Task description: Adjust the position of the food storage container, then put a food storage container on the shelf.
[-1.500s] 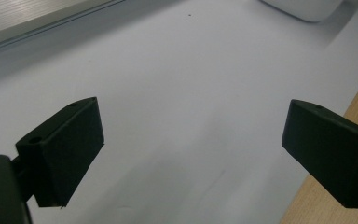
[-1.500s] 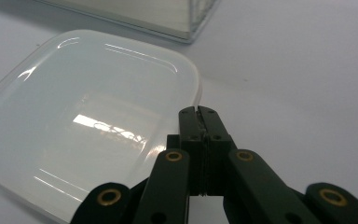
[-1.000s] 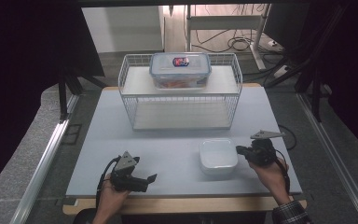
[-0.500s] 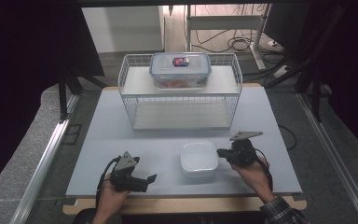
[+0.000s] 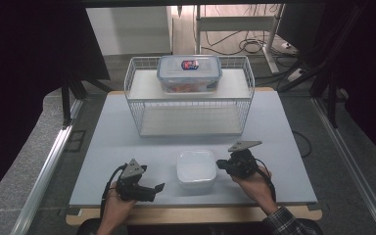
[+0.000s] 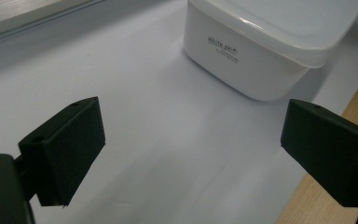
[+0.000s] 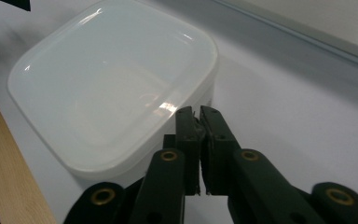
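A pale grey table (image 5: 103, 147) seen from above, with a person's two hands coming in from the near edge, each holding a black two-jaw gripper. A white square plastic box (image 5: 196, 169) with its lid on sits near the front edge of the table, between the two grippers. The left gripper (image 5: 157, 188) rests low on the table just to the left of the box, apart from it; in the left gripper view its jaws stand wide apart with nothing between them, and the box (image 6: 270, 42) lies ahead and to the right, showing small dark lettering on its side. The right gripper (image 5: 221, 165) is at the right side of the box, its tips at or just beside the box's edge. In the right gripper view its jaws are pressed together with only a thin slit between them and hold nothing; their tips sit against the box's rim (image 7: 112, 107). Farther back stands a white wire rack (image 5: 191, 100) with two shelves. On its top shelf rests a clear lidded container (image 5: 189, 73) with a blue rim and reddish contents.
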{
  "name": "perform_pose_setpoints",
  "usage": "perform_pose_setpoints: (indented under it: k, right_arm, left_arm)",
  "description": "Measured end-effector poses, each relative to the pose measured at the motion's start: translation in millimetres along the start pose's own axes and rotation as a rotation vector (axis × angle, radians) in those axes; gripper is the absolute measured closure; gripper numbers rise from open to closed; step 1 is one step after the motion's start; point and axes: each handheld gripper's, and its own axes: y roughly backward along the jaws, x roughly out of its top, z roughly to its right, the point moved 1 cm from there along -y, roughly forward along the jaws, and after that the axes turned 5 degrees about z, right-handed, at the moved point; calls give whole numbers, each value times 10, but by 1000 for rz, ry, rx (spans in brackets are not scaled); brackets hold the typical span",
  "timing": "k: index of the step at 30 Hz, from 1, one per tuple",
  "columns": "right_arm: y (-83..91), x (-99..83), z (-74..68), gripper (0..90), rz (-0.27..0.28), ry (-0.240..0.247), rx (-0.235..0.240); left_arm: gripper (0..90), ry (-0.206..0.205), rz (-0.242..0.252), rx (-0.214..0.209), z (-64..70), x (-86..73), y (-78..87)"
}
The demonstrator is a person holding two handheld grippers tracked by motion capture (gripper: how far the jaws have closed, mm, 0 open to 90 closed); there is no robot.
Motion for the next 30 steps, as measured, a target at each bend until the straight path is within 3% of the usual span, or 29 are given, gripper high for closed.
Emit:
perform_pose_setpoints:
  k: [3,4,6,8,9,10,14,19,24,26,30]
  right_arm:
    - [143,-31,9,657,41,43,-34]
    - [143,-31,9,657,41,43,-34]
    - [227,-76,39,509,71,36,-15]
    - [243,-91,46,466,73,33,-6]
    - [260,-121,61,381,76,43,1]
    - [260,-121,61,381,76,43,1]
    - [262,-187,52,222,84,58,20]
    - [261,-245,24,157,76,70,21]
    - [258,-226,41,111,88,30,21]
    - [249,-207,39,80,86,11,11]
    - [251,-164,-4,58,88,38,-28]
  left_arm:
    - [70,15,-5,-7,3,12,13]
    - [70,18,-7,-7,5,15,17]
    - [69,19,-5,-8,9,18,24]
    - [67,20,-3,-9,7,17,24]
    - [63,17,1,-9,0,10,19]
    - [59,17,1,-9,0,10,19]
    - [42,-10,2,0,-18,-21,-8]
    - [37,-17,5,-2,-21,-28,-16]
    - [32,-20,12,7,-26,-25,-12]
    - [32,-11,20,-2,-28,-15,-24]
    - [33,-4,13,-7,-5,30,-28]
